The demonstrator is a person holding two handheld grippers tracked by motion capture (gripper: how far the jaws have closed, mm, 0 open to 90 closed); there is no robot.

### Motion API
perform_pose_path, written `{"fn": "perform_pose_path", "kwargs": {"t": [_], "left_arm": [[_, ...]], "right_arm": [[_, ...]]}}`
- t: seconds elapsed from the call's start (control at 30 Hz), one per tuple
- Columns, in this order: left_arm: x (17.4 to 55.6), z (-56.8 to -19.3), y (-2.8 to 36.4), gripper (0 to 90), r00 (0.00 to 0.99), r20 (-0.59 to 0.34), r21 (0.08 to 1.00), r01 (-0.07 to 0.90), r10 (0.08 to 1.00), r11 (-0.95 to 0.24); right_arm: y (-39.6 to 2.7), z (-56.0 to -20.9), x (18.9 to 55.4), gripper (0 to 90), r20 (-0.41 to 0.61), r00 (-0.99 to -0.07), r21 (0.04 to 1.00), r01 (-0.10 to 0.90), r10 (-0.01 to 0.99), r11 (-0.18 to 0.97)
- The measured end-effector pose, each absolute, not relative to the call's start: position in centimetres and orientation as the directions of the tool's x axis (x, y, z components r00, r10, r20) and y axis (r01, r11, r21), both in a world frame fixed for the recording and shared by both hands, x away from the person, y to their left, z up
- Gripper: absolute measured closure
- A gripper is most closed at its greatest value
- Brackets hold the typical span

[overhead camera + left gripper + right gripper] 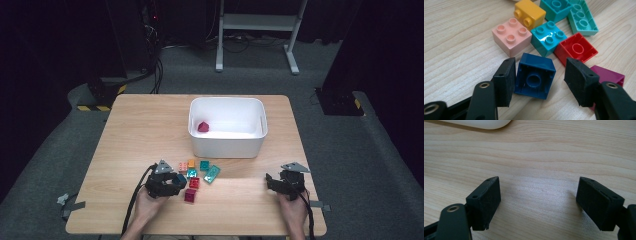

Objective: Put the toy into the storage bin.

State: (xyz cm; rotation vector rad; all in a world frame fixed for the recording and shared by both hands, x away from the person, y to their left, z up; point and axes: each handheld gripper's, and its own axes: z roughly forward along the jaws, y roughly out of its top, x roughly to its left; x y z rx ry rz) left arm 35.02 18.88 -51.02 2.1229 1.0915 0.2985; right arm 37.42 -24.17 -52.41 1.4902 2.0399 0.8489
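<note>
The dark blue brick [534,76] is a small square plastic block lying on its side on the tabletop [456,37], so its hollow underside with one round tube in the middle faces the left gripper view. It sits at the near edge of a loose cluster: a pink brick [511,35] and a turquoise brick [548,37] just behind it, a red brick [576,49] to one side showing its hollow too, and an orange brick [529,13] farther back. The left hand-held gripper [540,80] is lowered over the blue brick with a jaw on each side; one pad lies against or right at one face, while a clear gap separates the other pad from the opposite face, so the brick is bracketed and not pinched. The right hand-held gripper [537,203] rests spread wide over bare wood, touching nothing. A magenta brick [607,75] is mostly hidden behind a jaw. In the high view the white bin [227,142] holds one dark red piece [203,127], its shape too small to make out.
</note>
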Motion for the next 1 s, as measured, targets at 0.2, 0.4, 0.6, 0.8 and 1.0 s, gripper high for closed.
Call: {"fn": "perform_pose_path", "kwargs": {"t": [0.2, 0.4, 0.6, 0.8, 1.0], "left_arm": [[35.10, -51.22, 18.98, 47.5, 0.614, -0.110, 0.693, 0.611, 0.782, -0.382], [35.12, -51.39, 19.03, 53.7, 0.620, -0.111, 0.692, 0.609, 0.777, -0.388], [35.05, -51.51, 19.03, 56.8, 0.628, -0.114, 0.700, 0.601, 0.770, -0.386], [34.85, -51.48, 19.19, 58.4, 0.641, -0.112, 0.707, 0.588, 0.760, -0.392], [34.64, -50.96, 19.53, 58.6, 0.645, -0.139, 0.718, 0.588, 0.752, -0.372]], "right_arm": [[-24.18, -52.41, 37.42, 19.6, -0.016, -0.299, 0.717, 0.661, 0.954, 0.219], [-24.18, -52.41, 37.42, 19.6, -0.016, -0.300, 0.717, 0.661, 0.954, 0.220], [-24.19, -52.41, 37.42, 19.6, -0.017, -0.300, 0.717, 0.661, 0.954, 0.220], [-24.18, -52.41, 37.42, 19.6, -0.016, -0.299, 0.717, 0.661, 0.954, 0.219], [-24.18, -52.41, 37.43, 19.6, -0.016, -0.299, 0.717, 0.661, 0.954, 0.219]]}}
